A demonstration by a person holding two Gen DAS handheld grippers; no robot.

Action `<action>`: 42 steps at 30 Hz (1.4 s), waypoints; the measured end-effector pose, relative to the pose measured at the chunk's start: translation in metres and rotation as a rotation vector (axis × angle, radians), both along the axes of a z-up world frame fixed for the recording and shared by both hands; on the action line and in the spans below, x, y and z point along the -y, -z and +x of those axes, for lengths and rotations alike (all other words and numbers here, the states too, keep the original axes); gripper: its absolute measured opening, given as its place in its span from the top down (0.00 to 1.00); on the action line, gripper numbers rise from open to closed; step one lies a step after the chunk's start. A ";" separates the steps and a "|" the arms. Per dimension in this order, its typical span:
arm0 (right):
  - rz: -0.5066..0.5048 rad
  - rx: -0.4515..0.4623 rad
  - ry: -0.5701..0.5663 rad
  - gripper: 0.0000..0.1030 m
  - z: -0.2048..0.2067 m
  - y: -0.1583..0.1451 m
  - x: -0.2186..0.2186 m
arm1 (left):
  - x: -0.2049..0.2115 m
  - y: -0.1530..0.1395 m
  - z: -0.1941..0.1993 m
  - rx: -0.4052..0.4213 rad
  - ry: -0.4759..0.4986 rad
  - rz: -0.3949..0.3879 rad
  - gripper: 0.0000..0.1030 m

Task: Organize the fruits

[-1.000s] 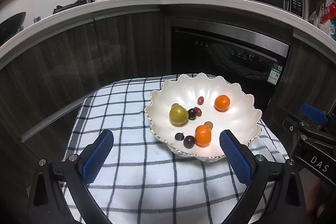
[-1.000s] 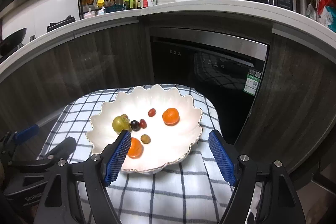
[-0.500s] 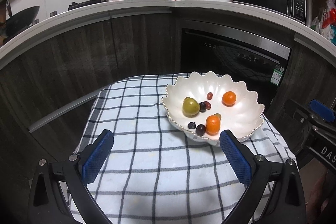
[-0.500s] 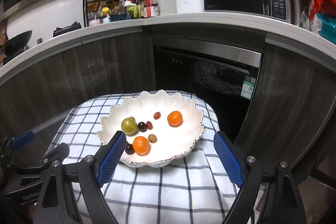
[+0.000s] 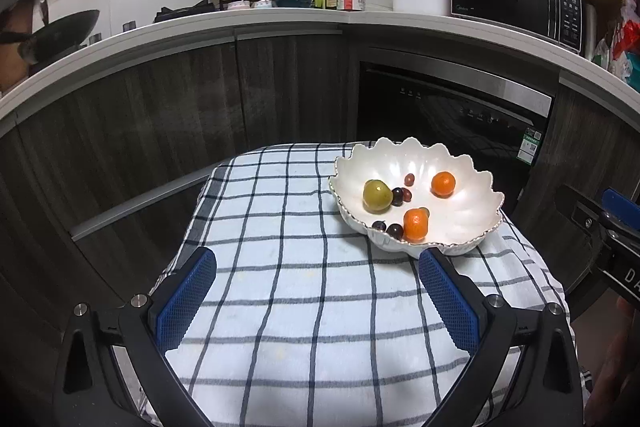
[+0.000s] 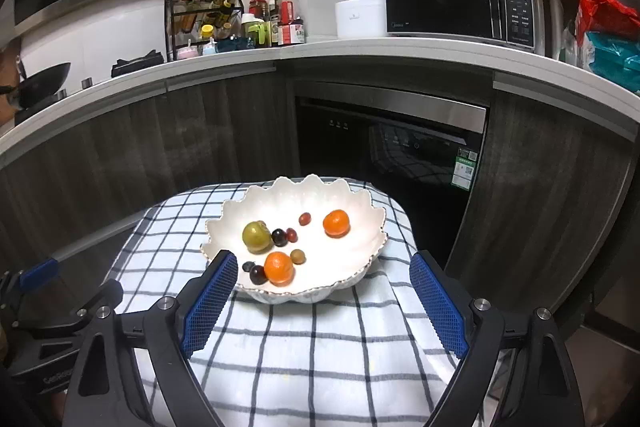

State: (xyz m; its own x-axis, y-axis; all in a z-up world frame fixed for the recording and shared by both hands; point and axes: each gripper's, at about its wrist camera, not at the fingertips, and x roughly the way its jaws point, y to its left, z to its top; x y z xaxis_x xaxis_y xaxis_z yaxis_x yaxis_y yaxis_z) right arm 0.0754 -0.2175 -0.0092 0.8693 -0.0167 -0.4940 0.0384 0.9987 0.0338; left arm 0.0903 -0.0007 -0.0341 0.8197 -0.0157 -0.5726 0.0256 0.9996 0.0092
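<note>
Left wrist: bowl near cloth edge

My bowl looks like glossy white glazed ceramic, on a soft matt woven checked cloth. My gripper pads are blue, rough-textured rubber on matt black plastic. Upper frame: dark wood-grain cabinets, brushed-steel trim.

Left gripper jaws wide apart, right gripper jaws wide apart, both empty
</note>
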 end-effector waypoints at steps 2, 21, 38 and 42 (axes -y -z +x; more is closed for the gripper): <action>0.001 0.000 -0.002 0.14 -0.004 0.001 0.000 | -0.003 0.001 -0.004 -0.003 -0.010 -0.006 0.00; 0.006 0.001 0.029 0.14 -0.029 0.006 0.003 | -0.013 -0.004 -0.030 0.044 -0.037 -0.002 0.00; 0.008 0.005 0.030 0.14 -0.030 0.004 0.003 | -0.014 -0.003 -0.031 0.039 -0.034 -0.003 0.00; 0.008 0.003 0.030 0.14 -0.029 0.005 0.003 | -0.014 -0.003 -0.031 0.039 -0.034 -0.001 0.00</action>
